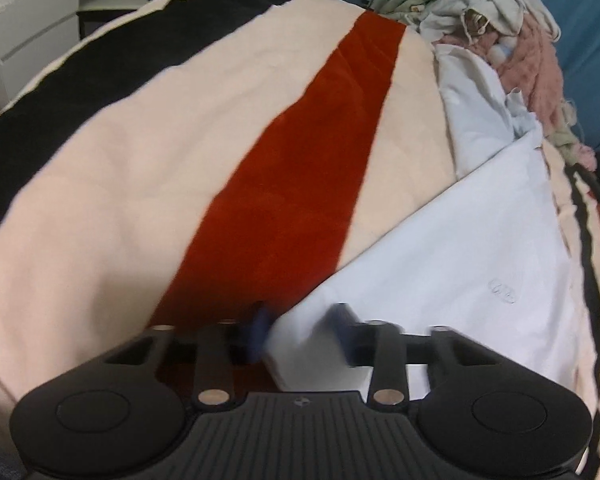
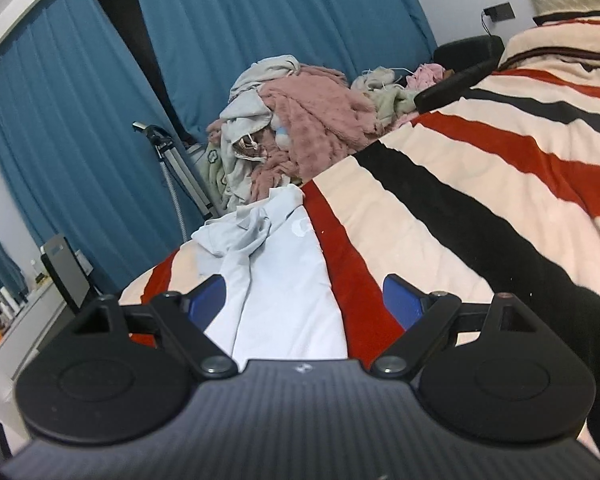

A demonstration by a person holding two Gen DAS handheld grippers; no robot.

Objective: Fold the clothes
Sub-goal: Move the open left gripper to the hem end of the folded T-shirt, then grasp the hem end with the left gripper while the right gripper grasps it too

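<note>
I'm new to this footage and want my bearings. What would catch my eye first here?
First the striped blanket, with bold red, black and cream bands, covering the whole bed. On it lies a pale blue shirt; the left gripper has a fold of it between its fingers, while the right gripper hangs open over it. Behind, a heap of unfolded clothes sits against the blue curtains.

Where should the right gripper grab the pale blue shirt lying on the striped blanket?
Probably the near hem of the pale blue cotton shirt, approached low from the front: it lies flat between the open right gripper fingers. The left gripper seems to pinch another edge already.
</note>
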